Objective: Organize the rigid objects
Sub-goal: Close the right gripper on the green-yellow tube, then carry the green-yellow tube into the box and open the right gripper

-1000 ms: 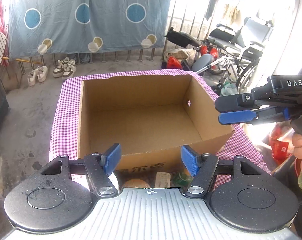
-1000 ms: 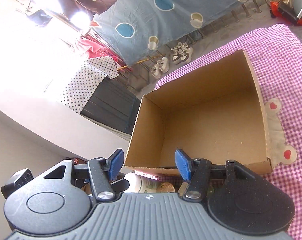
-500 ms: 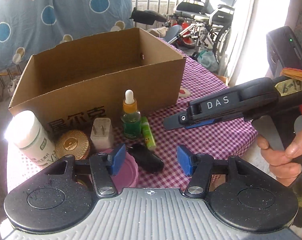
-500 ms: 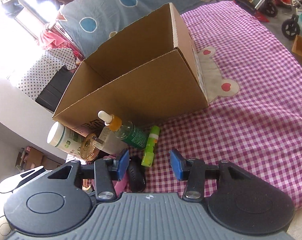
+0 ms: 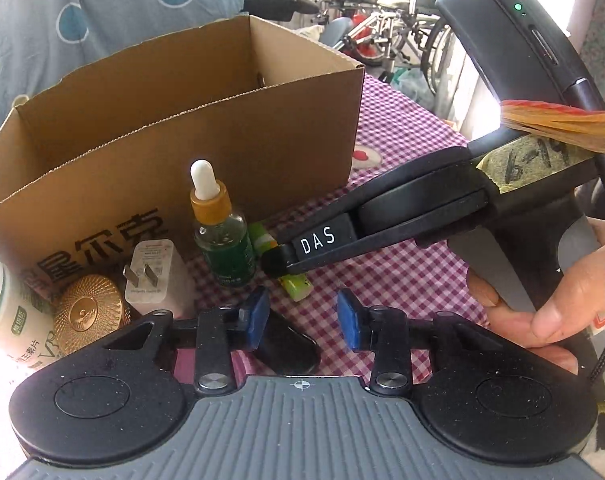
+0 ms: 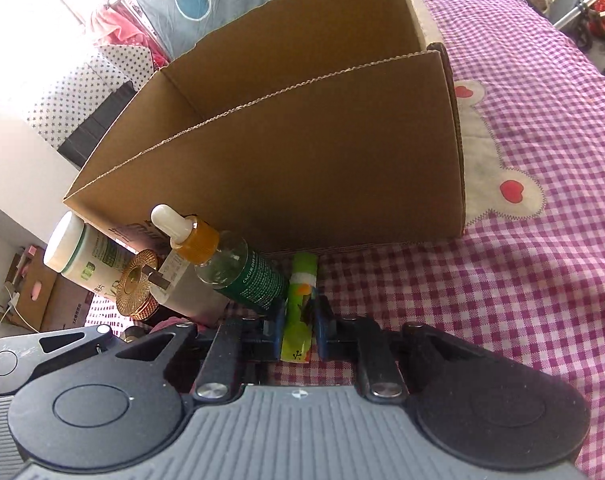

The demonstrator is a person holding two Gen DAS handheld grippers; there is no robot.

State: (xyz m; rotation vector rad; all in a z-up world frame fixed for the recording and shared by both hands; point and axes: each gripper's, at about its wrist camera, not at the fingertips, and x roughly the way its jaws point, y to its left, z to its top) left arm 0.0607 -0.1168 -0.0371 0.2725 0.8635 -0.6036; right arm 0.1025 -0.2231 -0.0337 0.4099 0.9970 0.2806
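Tube [image 6: 298, 312], the small green one, lies flat on the checked cloth [image 6: 502, 280] right between my right tongs [image 6: 299, 330], its far end pointing at the box [image 6: 302, 160]. Those jaws have just been closing and now pinch the tube across its near half, blue pads [image 6: 279, 326] on both sides. I judge it light and stiff enough for that squeeze, but the glossy wrapper looks slippery and the round body could roll or slide out, so a hold nearer its middle seems safer than one at the very end.

My left tongs [image 5: 302, 314] have also been closing, yet the pads do not press on anything. A dark, flat object [image 5: 286, 344] lies just under and between them, closer to the left pad. It looks smooth and low, awkward to get under.

Left of my right tongs, the dropper bottle [image 6: 238, 272] stands almost touching the tube. It seems to be glass, so I'd lift clear of it.

Hard to read: the dark object is half hidden behind the left tongs' body, and I cannot name it. The box floor is out of sight in both views. The tube's near end disappears under my right jaws.
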